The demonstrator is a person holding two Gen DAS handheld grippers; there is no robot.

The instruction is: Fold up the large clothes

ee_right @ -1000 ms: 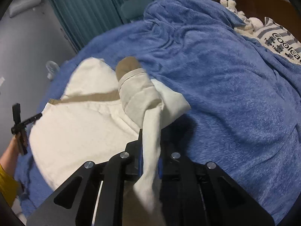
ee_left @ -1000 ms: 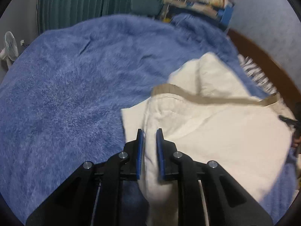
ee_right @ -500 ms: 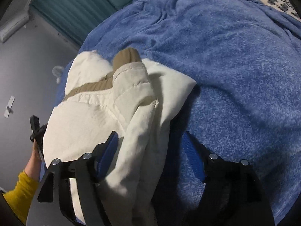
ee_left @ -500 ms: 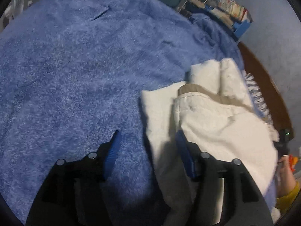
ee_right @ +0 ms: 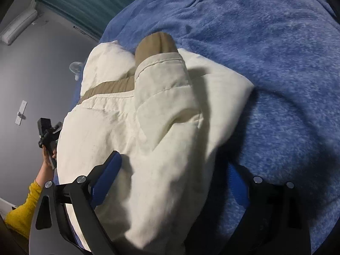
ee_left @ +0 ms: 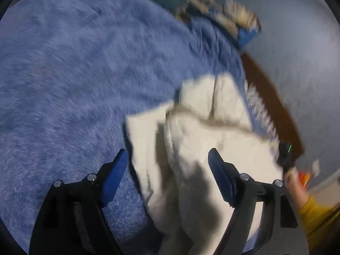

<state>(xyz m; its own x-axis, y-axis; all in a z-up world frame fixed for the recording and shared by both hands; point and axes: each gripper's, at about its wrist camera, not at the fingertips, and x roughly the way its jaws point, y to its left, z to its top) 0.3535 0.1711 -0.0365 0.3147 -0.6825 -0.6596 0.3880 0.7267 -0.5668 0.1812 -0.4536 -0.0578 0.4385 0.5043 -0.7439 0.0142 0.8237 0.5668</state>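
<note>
A cluttered shelf with a blue box (ee_left: 244, 34) sits blurred at the far side of the room in the left wrist view, beyond a curved dark-brown wooden bed frame (ee_left: 274, 102) and a striped fringed cloth (ee_left: 261, 114) lying just beside the garment. In the right wrist view a small white fan (ee_right: 74, 67) stands on the floor near the bed edge.

The left gripper (ee_left: 167, 165) has its blue-padded fingers spread wide; nothing is between them but the edge of the cream-white folded garment with a tan band (ee_left: 204, 140), which lies beneath without being pinched. The right gripper (ee_right: 176, 174) is likewise wide apart, straddling a bulky fold of the same garment (ee_right: 153, 114), its pads not closing on the cloth. A hand in a mustard-yellow sleeve (ee_right: 25, 204) holds the left gripper's handle at the garment's far edge.

The garment lies folded on a fluffy blue blanket (ee_right: 265, 53) that covers the bed, with its tan cuff (ee_right: 156, 44) poking out on top. Teal pleated curtains (ee_right: 85, 2) hang against a grey wall (ee_right: 31, 63).
</note>
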